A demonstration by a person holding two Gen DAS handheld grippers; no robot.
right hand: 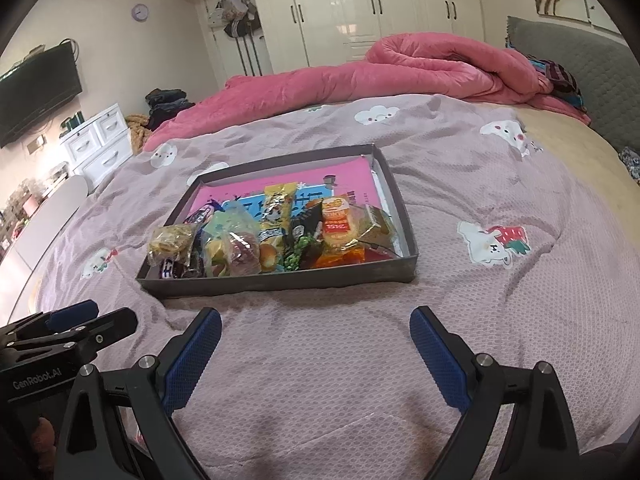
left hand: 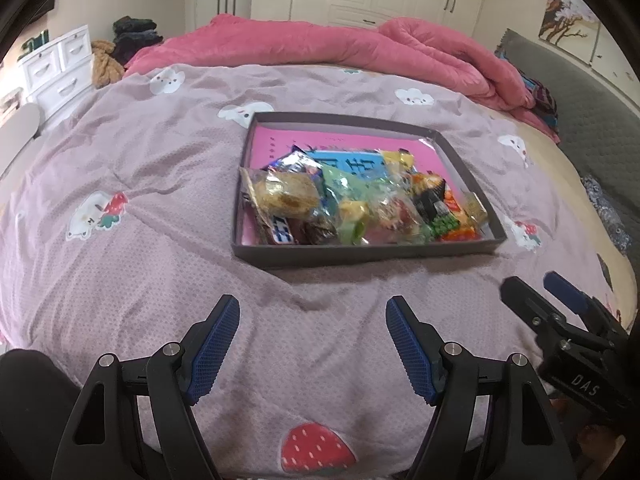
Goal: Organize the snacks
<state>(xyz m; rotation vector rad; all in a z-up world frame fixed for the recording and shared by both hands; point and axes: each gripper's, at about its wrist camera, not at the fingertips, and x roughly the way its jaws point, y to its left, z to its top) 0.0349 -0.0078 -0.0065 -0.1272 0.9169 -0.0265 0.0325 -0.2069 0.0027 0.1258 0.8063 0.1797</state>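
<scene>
A shallow dark grey box [left hand: 362, 255] [right hand: 280, 282] with a pink lining lies on the mauve quilt. Several wrapped snacks [left hand: 352, 200] [right hand: 276, 232] are piled in its near half. Among them are a clear bag of biscuits [left hand: 282, 194] at the left and an orange-labelled cake pack [right hand: 340, 222] at the right. My left gripper [left hand: 313, 316] hovers open over the quilt short of the box, nothing between its blue pads. My right gripper [right hand: 316, 330] is also open and empty, just short of the box. Each gripper shows at the edge of the other's view.
A rumpled pink blanket [left hand: 360, 44] [right hand: 400, 68] lies along the far side of the bed. A grey headboard [right hand: 580, 64] stands at the right, white drawers [right hand: 100, 140] and a wall television [right hand: 36, 92] at the left. Bare quilt [right hand: 500, 300] surrounds the box.
</scene>
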